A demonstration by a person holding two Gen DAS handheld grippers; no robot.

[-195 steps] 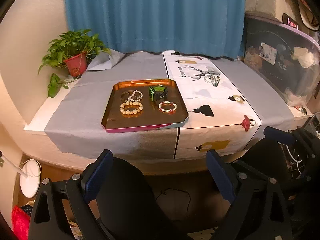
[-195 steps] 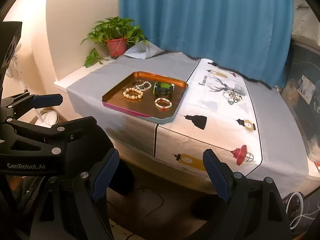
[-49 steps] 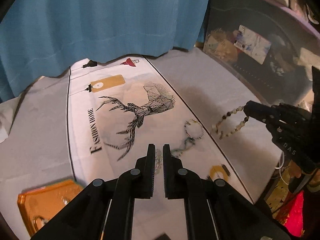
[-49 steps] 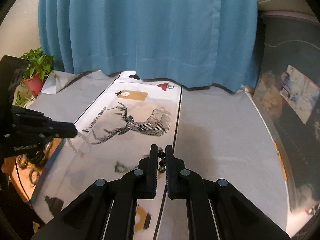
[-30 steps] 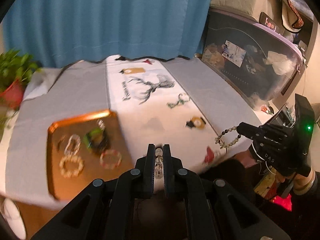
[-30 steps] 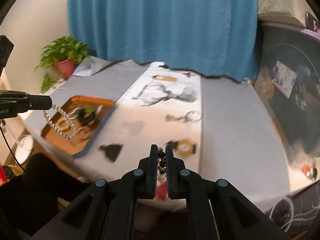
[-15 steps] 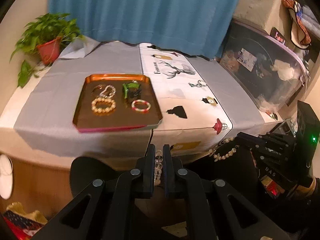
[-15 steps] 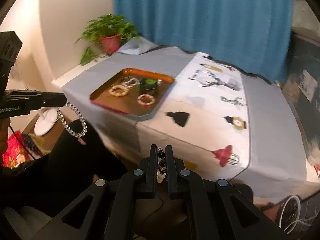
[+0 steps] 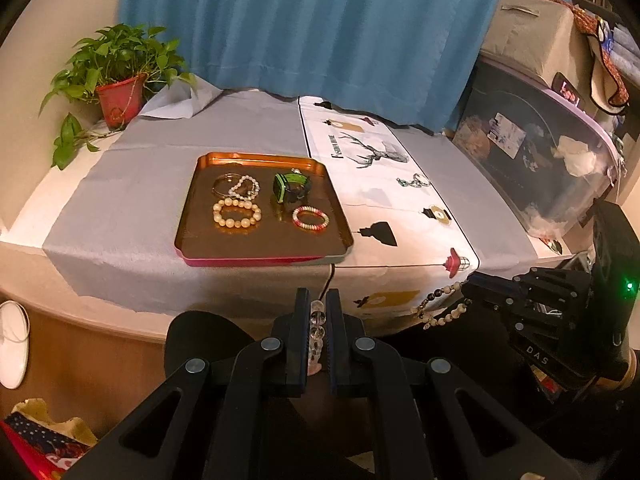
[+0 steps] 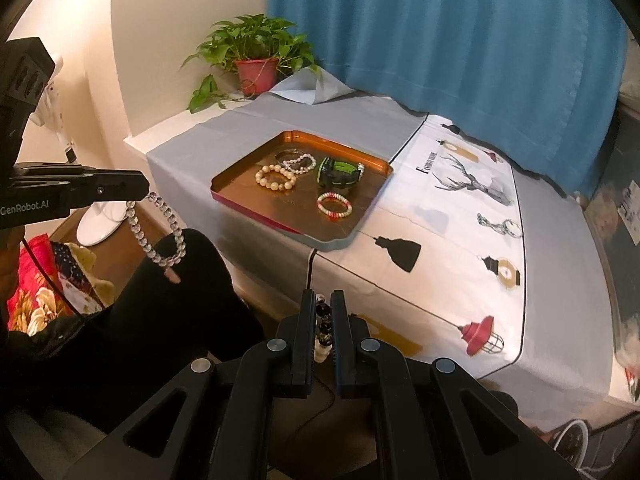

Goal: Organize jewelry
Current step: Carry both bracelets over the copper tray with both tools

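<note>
My left gripper (image 9: 316, 308) is shut on a clear crystal bead bracelet (image 9: 316, 322), which hangs from it in the right wrist view (image 10: 158, 226). My right gripper (image 10: 323, 312) is shut on a dark-and-cream bead bracelet (image 10: 323, 330), which dangles in the left wrist view (image 9: 438, 310). Both are held off the table's front edge, above my lap. The copper tray (image 9: 200, 248) (image 10: 348, 238) holds a cream bead bracelet (image 9: 237, 215), a pearl strand with a bangle (image 9: 236, 186), a green-black watch (image 9: 291, 187) and a red-white bracelet (image 9: 310, 218). One small chain piece (image 9: 414, 181) (image 10: 500, 224) lies on the white cloth.
A potted plant (image 9: 116, 80) stands at the back left corner. A blue curtain (image 9: 304, 28) hangs behind the table. A dark storage bin (image 9: 540, 148) sits at the right. A white fan base (image 9: 12, 344) and a red bag (image 10: 36, 276) are on the floor.
Both grippers closed on bracelets from the white cloth and pulled back off the table's front edge. In the last half second the views shifted only slightly.
</note>
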